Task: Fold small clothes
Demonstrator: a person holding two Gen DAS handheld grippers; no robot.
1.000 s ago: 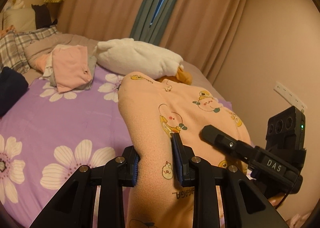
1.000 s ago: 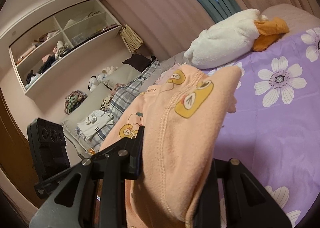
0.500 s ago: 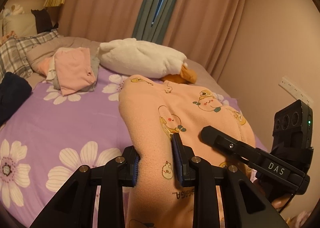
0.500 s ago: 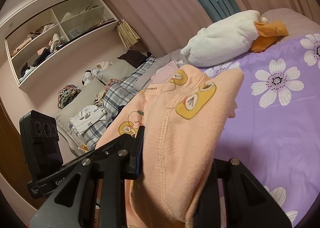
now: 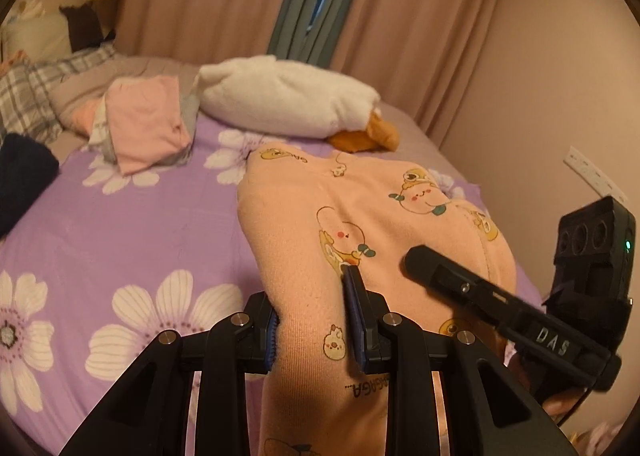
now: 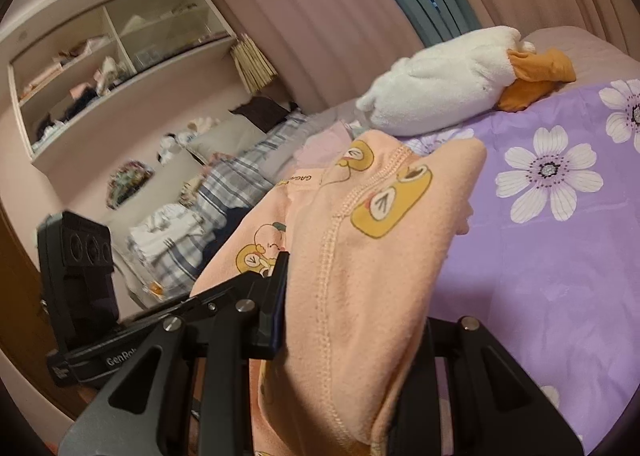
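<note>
A peach garment (image 5: 360,215) printed with cartoon animals is held up over the purple flowered bedsheet (image 5: 120,223). My left gripper (image 5: 314,320) is shut on one bunched edge of it. My right gripper (image 6: 348,320) is shut on the other edge, and the cloth (image 6: 372,240) drapes over its right finger and hides it. The right gripper also shows in the left wrist view (image 5: 472,288), close beside the left one. A folded pink garment (image 5: 144,123) lies on a small pile at the far side of the bed.
A white plush duck (image 5: 284,95) with orange beak lies across the far end of the bed. A dark garment (image 5: 20,175) and plaid bedding (image 5: 28,95) sit at the left. Curtains and a wall (image 5: 540,95) close in the right. Shelves (image 6: 120,55) with clothes hang on the wall.
Both grippers have moved forward and a little lower over the bed with the peach garment in them; the duck and the pink pile look nearer. The grips have not changed.
</note>
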